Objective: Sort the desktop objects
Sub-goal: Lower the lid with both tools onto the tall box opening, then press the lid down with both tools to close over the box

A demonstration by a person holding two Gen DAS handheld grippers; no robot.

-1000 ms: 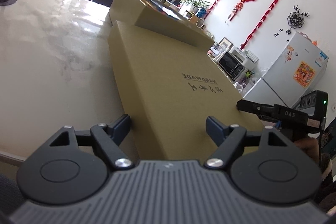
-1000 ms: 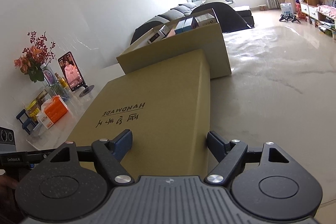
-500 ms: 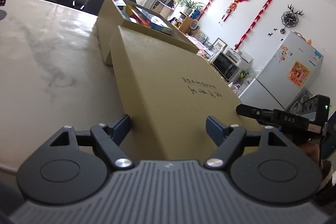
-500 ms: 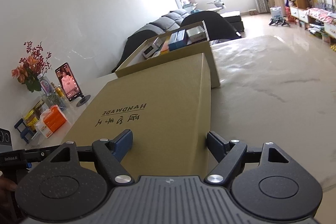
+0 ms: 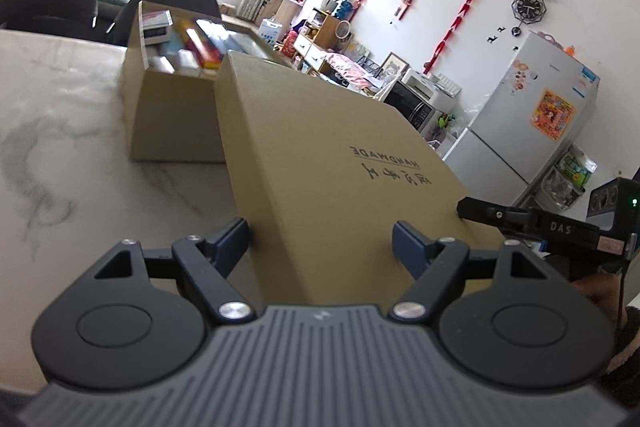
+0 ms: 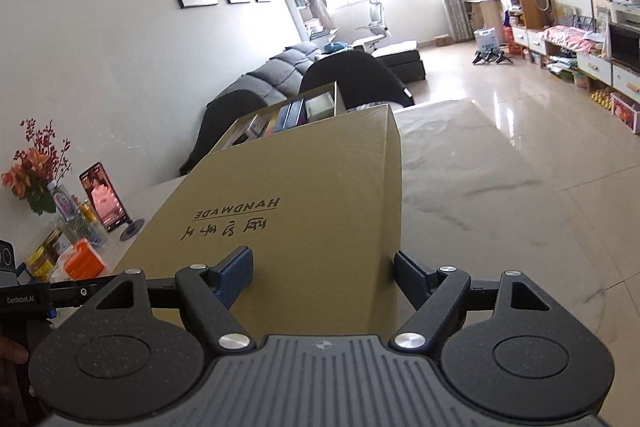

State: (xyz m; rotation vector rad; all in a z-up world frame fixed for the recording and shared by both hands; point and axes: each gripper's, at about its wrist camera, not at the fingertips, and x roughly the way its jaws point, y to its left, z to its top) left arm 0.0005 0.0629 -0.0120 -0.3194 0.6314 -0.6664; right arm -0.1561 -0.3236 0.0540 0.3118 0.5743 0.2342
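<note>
2 close wrist views along the same cardboard lid (image 5: 320,163)

- Left tongs (image 5: 320,241): matte black linkage arms, dark blue finger pads (image 5: 405,247), silver round-head screws at the pivots.
- Two round black discs with a shallow circular recess flank the body; triangular cut-outs sit in the outer links.
- Centre housing is grey, ribbed with parallel grooves, and bears a small emblem near its top edge.
- Right tongs (image 6: 322,273): same construction; the black parts show fine pale speckling, and the blue pad (image 6: 236,273) has a ribbed face.
- Seen from the left wrist camera, the right tongs' side carries white "DAS" lettering, a lit green indicator and a thin dark cable.
- Seen from the right wrist camera, the left tongs' side reads "GenRobot.AI".
- Dark sleeve (image 5: 626,331) at the right wrist.
</note>
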